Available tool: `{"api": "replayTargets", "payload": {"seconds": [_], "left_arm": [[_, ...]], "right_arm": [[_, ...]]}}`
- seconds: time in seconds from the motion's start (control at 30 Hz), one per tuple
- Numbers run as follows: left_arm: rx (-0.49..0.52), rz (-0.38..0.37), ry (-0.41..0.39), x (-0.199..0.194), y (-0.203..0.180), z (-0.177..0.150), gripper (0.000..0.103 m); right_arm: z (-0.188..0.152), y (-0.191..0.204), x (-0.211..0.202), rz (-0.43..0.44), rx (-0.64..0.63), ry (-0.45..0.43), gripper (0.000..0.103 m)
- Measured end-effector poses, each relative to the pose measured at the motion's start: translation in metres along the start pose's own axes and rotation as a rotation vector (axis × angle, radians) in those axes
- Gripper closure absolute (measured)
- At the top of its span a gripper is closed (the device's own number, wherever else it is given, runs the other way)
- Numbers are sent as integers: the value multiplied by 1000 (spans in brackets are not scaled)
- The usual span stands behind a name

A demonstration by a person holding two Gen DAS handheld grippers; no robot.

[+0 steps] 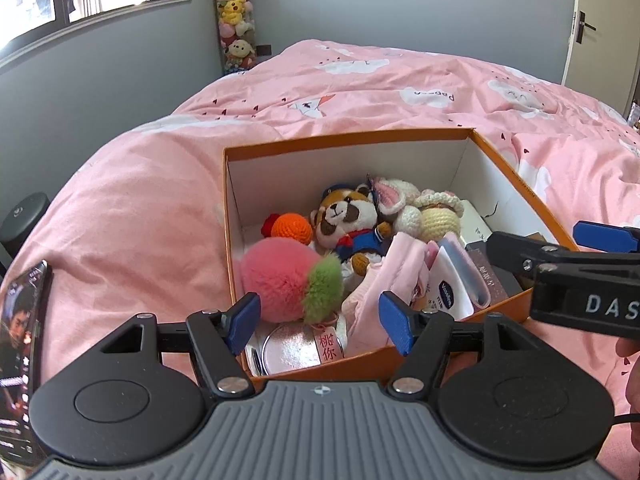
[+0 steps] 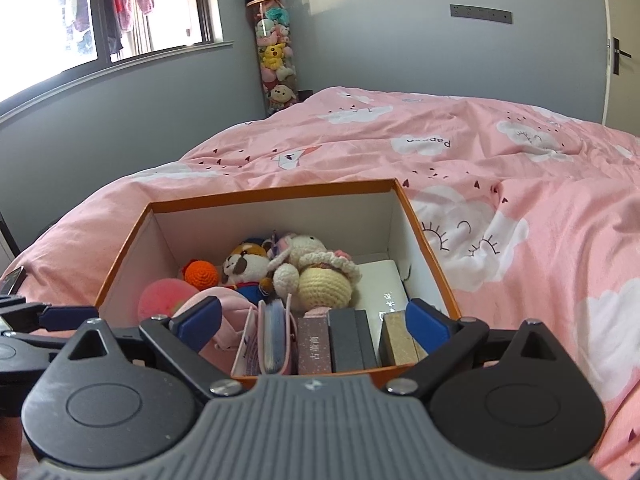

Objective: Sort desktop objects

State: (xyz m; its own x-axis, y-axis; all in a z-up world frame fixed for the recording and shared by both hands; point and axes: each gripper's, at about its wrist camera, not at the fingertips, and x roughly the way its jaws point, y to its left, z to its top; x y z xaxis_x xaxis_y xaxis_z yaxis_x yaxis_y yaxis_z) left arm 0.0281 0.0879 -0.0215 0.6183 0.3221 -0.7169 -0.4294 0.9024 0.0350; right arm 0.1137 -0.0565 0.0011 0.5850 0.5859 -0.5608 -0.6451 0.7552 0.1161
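Observation:
An open orange box (image 1: 344, 138) (image 2: 272, 194) sits on the pink bed. Inside lie a pink and green fluffy peach (image 1: 280, 284) (image 2: 164, 298), an orange crochet ball (image 1: 290, 229) (image 2: 202, 274), a raccoon plush (image 1: 348, 216) (image 2: 244, 268), crochet dolls (image 1: 436, 216) (image 2: 324, 284), a Vaseline tube (image 1: 450, 292), a round tin (image 1: 294, 350), a pink pouch (image 1: 396, 276) and several small upright boxes (image 2: 348, 340). My left gripper (image 1: 322, 326) is open and empty above the box's near edge. My right gripper (image 2: 314, 326) is open and empty above the near right part; it also shows in the left wrist view (image 1: 560, 246).
A phone (image 1: 22, 356) lies on the pink duvet (image 1: 360, 88) left of the box. A tall clear tube of plush toys (image 2: 276, 68) stands in the far corner by the window. A door (image 2: 622, 40) is at the far right.

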Motion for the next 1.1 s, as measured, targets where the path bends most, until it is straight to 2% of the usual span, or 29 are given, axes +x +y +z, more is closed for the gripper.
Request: {"api": "replayTargets", "payload": {"seconds": [0.2, 0.57, 0.87, 1.1], "left_arm": [[-27, -6, 13, 10, 1, -7, 26], [-12, 9, 8, 12, -3, -11, 25], [0, 13, 11, 16, -5, -12, 25], [-13, 10, 22, 17, -5, -12, 21]], "right_arm": [[-6, -4, 6, -17, 3, 15, 4], [-20, -1, 17, -65, -39, 59, 4], [-27, 4, 21, -110, -99, 42, 3], [-31, 0, 18, -107, -102, 28, 1]]}}
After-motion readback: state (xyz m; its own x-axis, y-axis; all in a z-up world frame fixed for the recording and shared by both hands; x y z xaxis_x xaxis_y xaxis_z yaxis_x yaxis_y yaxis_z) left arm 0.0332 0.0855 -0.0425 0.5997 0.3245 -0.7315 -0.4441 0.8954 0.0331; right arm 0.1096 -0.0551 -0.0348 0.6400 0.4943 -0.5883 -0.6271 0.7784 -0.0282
